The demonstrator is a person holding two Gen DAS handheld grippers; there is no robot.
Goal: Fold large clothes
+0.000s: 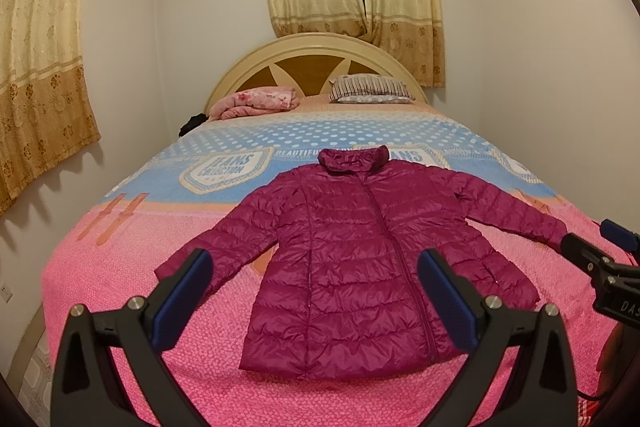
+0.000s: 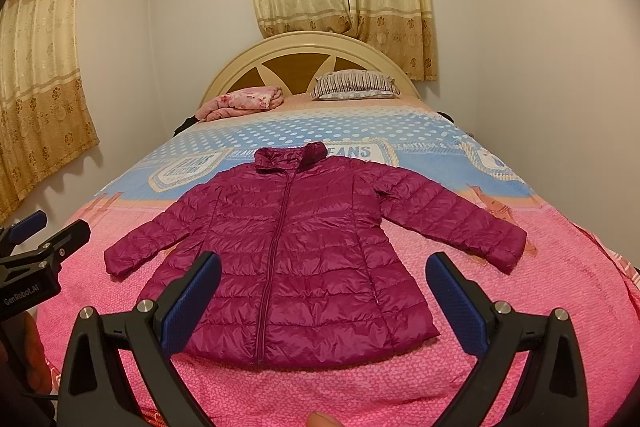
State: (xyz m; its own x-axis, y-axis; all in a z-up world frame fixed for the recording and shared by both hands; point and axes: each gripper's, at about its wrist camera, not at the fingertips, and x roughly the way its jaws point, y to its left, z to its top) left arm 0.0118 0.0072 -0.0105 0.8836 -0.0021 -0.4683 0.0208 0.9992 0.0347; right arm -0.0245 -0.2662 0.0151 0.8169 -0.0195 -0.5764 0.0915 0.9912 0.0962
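A magenta quilted puffer jacket (image 1: 352,259) (image 2: 292,259) lies flat and zipped on the bed, collar toward the headboard, both sleeves spread out to the sides. My left gripper (image 1: 316,291) hovers open above the jacket's hem, nothing between its blue-padded fingers. My right gripper (image 2: 324,291) is also open over the hem, holding nothing. Each gripper shows at the edge of the other's view: the right one (image 1: 600,247) near the right sleeve cuff, the left one (image 2: 44,235) left of the left sleeve.
The bed (image 1: 120,267) has a pink and blue cover. A folded pink blanket (image 1: 256,101) and a striped pillow (image 1: 370,89) lie by the cream headboard (image 1: 316,47). Walls and curtains close in on both sides. A fingertip (image 2: 320,419) shows at the bottom edge.
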